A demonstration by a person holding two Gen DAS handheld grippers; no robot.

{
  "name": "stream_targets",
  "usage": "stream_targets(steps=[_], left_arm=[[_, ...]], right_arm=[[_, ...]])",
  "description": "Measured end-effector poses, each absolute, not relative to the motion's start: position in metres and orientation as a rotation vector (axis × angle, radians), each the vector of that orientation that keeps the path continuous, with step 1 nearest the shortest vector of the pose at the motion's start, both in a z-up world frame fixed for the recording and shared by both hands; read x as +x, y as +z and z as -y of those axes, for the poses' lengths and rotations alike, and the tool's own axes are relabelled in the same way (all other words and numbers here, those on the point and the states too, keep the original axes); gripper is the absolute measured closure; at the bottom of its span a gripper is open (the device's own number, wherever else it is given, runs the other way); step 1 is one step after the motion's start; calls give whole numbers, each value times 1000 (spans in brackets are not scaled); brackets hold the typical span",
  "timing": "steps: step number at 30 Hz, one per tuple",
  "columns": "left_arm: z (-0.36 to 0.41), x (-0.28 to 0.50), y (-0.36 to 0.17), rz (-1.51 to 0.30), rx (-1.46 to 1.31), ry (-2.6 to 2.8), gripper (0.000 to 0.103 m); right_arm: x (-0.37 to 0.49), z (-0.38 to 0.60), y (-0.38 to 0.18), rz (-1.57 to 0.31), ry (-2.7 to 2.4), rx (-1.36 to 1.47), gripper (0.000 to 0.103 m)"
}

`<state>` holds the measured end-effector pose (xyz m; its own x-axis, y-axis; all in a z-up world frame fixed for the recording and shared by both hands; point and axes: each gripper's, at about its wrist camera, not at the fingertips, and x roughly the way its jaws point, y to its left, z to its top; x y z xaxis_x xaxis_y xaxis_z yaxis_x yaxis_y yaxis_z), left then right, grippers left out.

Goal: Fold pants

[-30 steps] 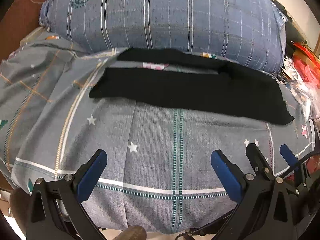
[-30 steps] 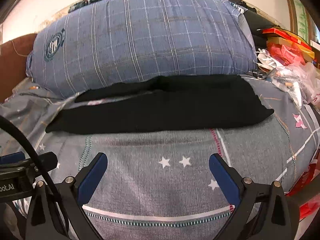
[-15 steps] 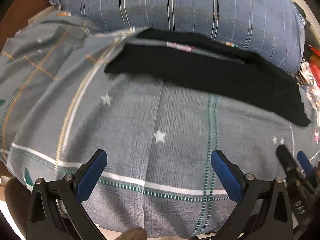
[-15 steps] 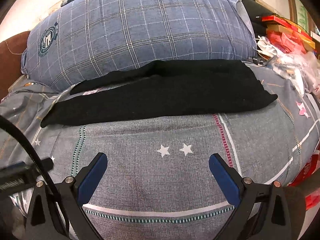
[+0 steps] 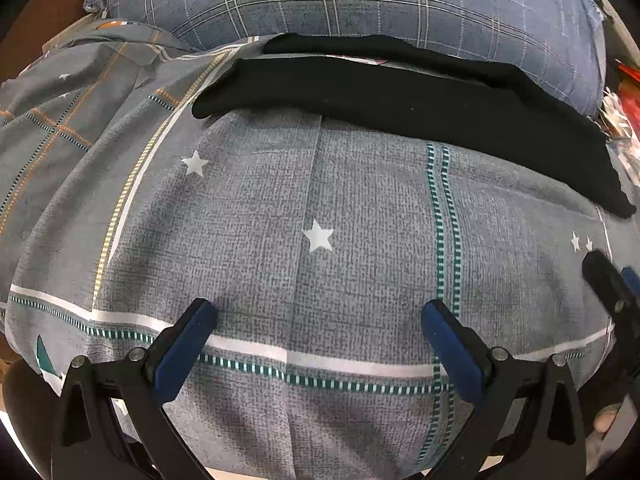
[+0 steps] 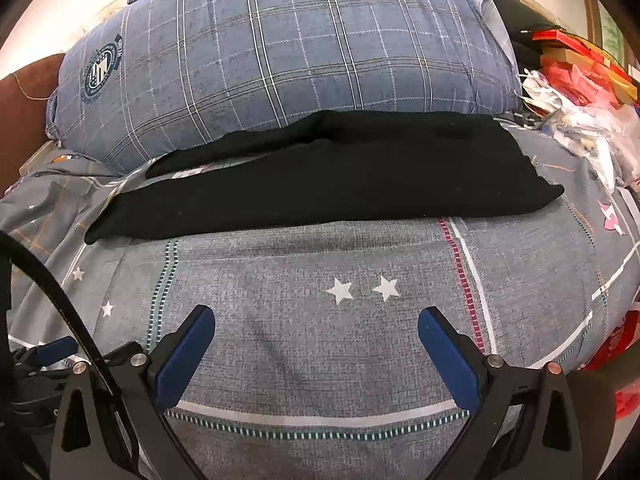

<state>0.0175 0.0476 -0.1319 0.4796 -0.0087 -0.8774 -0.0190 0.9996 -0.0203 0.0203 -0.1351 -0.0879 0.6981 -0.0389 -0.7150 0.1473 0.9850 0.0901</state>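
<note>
My left gripper (image 5: 318,316) and right gripper (image 6: 316,320) hang wide apart, empty, over the near edge of the grey star-print quilted bed cover (image 6: 360,360). One pair of black knit pants (image 6: 320,184) lies lengthwise toward the cover's far edge, touching one blue plaid pillow (image 6: 280,52). Risk: pinching cover along with pants, or grabbing one layer only, skewing the fold.

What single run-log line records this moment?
phase: approach | left gripper: open, empty | right gripper: open, empty | black pants: flat on bedspread, against pillow, untouched
</note>
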Motion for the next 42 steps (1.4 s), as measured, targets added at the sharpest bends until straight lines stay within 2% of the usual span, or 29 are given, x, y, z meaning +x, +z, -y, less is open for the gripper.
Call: stream_targets(steps=[6, 7, 8, 10, 15, 17, 22, 25, 28, 30, 34, 38, 42], left_arm=[[-43, 8, -131, -1068, 14, -53, 2], [-45, 7, -126, -1055, 0, -73, 16], [-47, 5, -119, -1037, -12, -92, 36], [-53, 9, -106, -1023, -54, -129, 45], [-84, 30, -72, -981, -148, -141, 42], [-98, 45, -66, -986, -149, -125, 29], [-140, 95, -72, -1018, -212, -111, 29], [-155, 130, -90, -1082, -294, -149, 29], [-159, 162, -112, -1161, -378, -189, 28], [-154, 172, -109, -1126, -364, -198, 26], [-135, 185, -108, -1136, -293, -195, 27], [-118, 186, -107, -1147, -235, -230, 85], [-113, 187, -105, -1164, -266, -208, 87]], right_arm=[[7, 137, -76, -662, -112, 145, 0], [6, 136, -74, -643, -100, 137, 0], [7, 135, -73, -644, -86, 128, 0], [10, 135, -73, -661, -54, 116, 0], [20, 166, -64, -696, -56, 161, 1], [23, 190, -61, -706, -68, 185, 5], [39, 282, -62, -793, -132, 345, 17], [44, 335, -68, -817, -192, 453, 19], [49, 380, -76, -825, -233, 569, 20], [50, 405, -82, -819, -232, 679, 20], [56, 442, -95, -807, -258, 845, 20], [77, 444, -95, -808, -306, 811, 19], [102, 436, -91, -839, -327, 745, 21]])
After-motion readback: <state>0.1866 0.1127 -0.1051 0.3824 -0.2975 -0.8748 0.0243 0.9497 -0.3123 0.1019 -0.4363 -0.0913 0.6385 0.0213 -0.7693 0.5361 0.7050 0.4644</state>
